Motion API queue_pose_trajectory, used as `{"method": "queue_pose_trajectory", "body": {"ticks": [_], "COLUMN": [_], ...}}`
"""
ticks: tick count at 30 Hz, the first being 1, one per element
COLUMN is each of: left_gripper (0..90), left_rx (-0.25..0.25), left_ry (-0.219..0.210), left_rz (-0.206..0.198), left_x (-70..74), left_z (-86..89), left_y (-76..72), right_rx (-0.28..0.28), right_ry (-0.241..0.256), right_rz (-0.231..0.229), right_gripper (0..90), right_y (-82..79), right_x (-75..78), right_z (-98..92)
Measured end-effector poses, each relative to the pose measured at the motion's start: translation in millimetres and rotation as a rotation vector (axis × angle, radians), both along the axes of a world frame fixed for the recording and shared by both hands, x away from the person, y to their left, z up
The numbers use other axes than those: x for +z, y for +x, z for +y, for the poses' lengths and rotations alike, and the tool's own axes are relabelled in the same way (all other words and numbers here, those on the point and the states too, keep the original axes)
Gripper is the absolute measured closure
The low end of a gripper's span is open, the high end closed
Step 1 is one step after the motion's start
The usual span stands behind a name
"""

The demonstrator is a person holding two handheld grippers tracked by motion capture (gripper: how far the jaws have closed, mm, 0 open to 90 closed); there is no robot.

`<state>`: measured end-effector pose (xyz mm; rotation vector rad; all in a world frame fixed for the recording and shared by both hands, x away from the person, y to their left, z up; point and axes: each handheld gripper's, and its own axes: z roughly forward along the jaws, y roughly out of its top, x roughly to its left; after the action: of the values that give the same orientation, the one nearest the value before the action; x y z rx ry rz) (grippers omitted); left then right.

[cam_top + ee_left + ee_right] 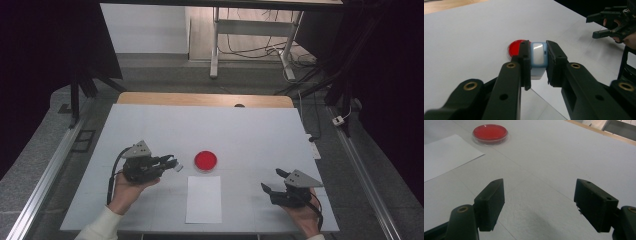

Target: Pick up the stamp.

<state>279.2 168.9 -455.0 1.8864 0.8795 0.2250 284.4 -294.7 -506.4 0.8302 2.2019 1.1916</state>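
My left gripper (172,164) (538,58) is shut on a small pale blue and white block (538,57) (177,165), held just above the table left of a red round dish (205,160) (514,48) (490,133). A white sheet of paper (204,198) (444,155) lies flat in front of the dish. My right gripper (273,181) (539,202) stands open near the table's front right, with nothing between its jaws. It shows far off as the right gripper (599,25) in the left gripper view.
The table is covered by a white mat (150,125) with a wooden edge (200,99) at the far side. Metal rails (45,175) run along both sides. A desk frame (250,30) and cables stand on the floor beyond.
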Motion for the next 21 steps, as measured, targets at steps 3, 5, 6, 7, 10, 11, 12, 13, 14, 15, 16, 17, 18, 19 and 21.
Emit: {"method": "queue_pose_trajectory", "body": {"ticks": [3,5,6,7,10,11,12,13,14,15,16,17,18,19,21], "left_gripper": [75.3,75.3,75.3,75.3,75.3,75.3,75.3,75.3,75.3,75.3,75.3,75.3,75.3,75.3,75.3], "left_rx": [-0.005,-0.012,-0.014,-0.018,-0.030,-0.034,-0.038,-0.042,-0.044,-0.048,-0.051,-0.056,-0.061,-0.067,-0.076], "left_ry": [0.001,-0.002,-0.004,-0.004,-0.007,-0.007,-0.005,-0.003,-0.004,-0.002,-0.001,0.000,0.001,0.005,0.009], "left_rz": [-0.001,0.000,0.000,0.000,-0.001,-0.002,-0.001,0.000,0.001,0.001,0.002,0.002,0.002,0.002,0.004], "left_x": [-0.2,-0.3,-0.2,-0.1,0.6,0.7,0.7,0.6,0.4,0.3,0.3,0.3,0.2,-0.1,-1.2], "left_z": [-4.5,-7.8,-9.6,-11.3,-16.5,-18.4,-20.2,-22.0,-23.9,-25.8,-27.8,-29.6,-31.9,-34.1,-39.1], "left_y": [-1.0,-1.6,-2.0,-2.2,-2.8,-3.1,-3.4,-3.6,-3.9,-3.9,-4.0,-3.9,-3.7,-3.7,-3.6], "right_rx": [0.002,0.001,0.001,0.003,0.007,0.006,0.006,0.006,0.006,0.006,0.006,0.005,0.005,0.006,0.005], "right_ry": [-0.004,-0.004,-0.003,-0.007,-0.007,-0.012,-0.011,-0.011,-0.009,-0.008,-0.009,-0.011,-0.010,-0.009,-0.007], "right_rz": [-0.005,-0.003,-0.002,0.001,-0.004,-0.005,-0.005,-0.005,-0.004,-0.003,-0.003,-0.001,-0.001,-0.001,-0.001], "right_gripper": [24.4,24.4,24.4,24.4,24.4,24.4,24.5,24.5,24.5,24.5,24.5,24.5,24.5,24.5,24.5], "right_y": [-0.6,-0.7,-0.6,-0.8,-1.5,-1.9,-2.1,-2.3,-2.3,-2.3,-2.1,-2.2,-2.3,-2.3,-2.4], "right_x": [0.2,0.0,0.0,0.2,0.6,0.9,1.0,0.9,0.7,0.6,0.5,0.7,0.6,0.5,0.5], "right_z": [0.2,0.1,0.3,0.5,2.2,2.4,2.5,2.5,2.4,2.3,2.0,1.7,1.7,1.9,2.3]}}
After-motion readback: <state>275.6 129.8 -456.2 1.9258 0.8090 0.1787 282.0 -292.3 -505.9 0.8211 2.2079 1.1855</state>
